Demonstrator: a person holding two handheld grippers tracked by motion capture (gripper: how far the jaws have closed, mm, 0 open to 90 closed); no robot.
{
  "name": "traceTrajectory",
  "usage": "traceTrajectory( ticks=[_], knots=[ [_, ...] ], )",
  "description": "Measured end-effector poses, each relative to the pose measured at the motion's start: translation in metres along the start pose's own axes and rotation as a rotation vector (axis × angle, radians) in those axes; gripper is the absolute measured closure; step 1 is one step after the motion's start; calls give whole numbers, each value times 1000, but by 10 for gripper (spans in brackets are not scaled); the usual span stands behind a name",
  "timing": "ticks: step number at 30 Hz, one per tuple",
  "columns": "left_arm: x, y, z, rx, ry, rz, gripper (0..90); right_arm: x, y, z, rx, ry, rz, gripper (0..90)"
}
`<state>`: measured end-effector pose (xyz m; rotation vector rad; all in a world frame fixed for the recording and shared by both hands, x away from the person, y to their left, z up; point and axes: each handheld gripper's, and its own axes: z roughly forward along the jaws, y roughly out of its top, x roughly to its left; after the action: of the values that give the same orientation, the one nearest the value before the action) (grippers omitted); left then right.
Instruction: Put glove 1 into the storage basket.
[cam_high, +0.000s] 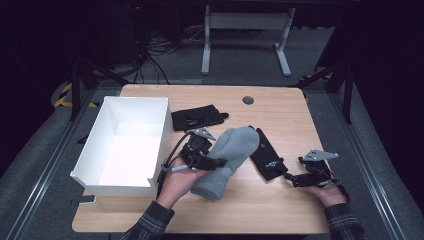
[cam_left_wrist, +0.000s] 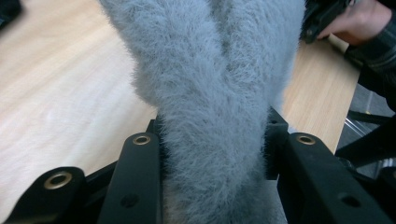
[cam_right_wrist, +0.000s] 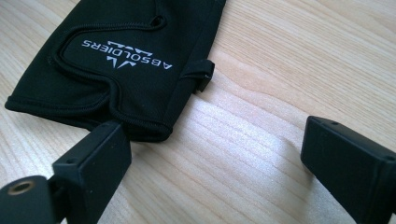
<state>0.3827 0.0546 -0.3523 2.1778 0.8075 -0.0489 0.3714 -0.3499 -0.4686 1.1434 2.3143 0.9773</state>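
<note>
The grey fuzzy mitten (cam_left_wrist: 210, 93) sat pinched between my left gripper (cam_high: 212, 162) jaws, and it was soft through and through: the pile squashed in where the pads pressed, the body bunched into two long folds ahead of my fingers, and I judged it light, limp and unlikely to slip, since the fluff gave the pads plenty to bite on. It would not hold any shape of its own, so in the high view it slumped from my jaws with its cuff end resting on the wooden table (cam_high: 280, 107) close to my wrist. I had it about mid-length, which I thought a fair hold; nearer the cuff more of it would have dangled and dragged. Beyond the mitten's far side lay a black glove (cam_right_wrist: 126, 65) with white lettering, flat and thin, a slicker fabric I reckoned best nipped at its stitched hem. My right gripper (cam_right_wrist: 212, 154) stood with its jaws wide and nothing between them, one pad just at that hem. To the far side of my left hand stood the white box (cam_high: 162, 135), another black glove (cam_high: 197, 117) behind it.
</note>
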Motion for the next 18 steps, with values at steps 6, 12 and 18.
traceTrajectory(
  ticks=[6, 12, 18],
  knots=[
    [6, 11, -28, -31, 10, -19, 626, 0, 0, 0, 2, 0, 0, 83],
    [12, 24, -54, -52, 38, -18, 625, 1, 0, 0, 2, -3, -1, 80],
    [26, 34, -91, -87, 96, -33, 625, 1, 0, 0, 3, -7, -1, 79]
  ],
)
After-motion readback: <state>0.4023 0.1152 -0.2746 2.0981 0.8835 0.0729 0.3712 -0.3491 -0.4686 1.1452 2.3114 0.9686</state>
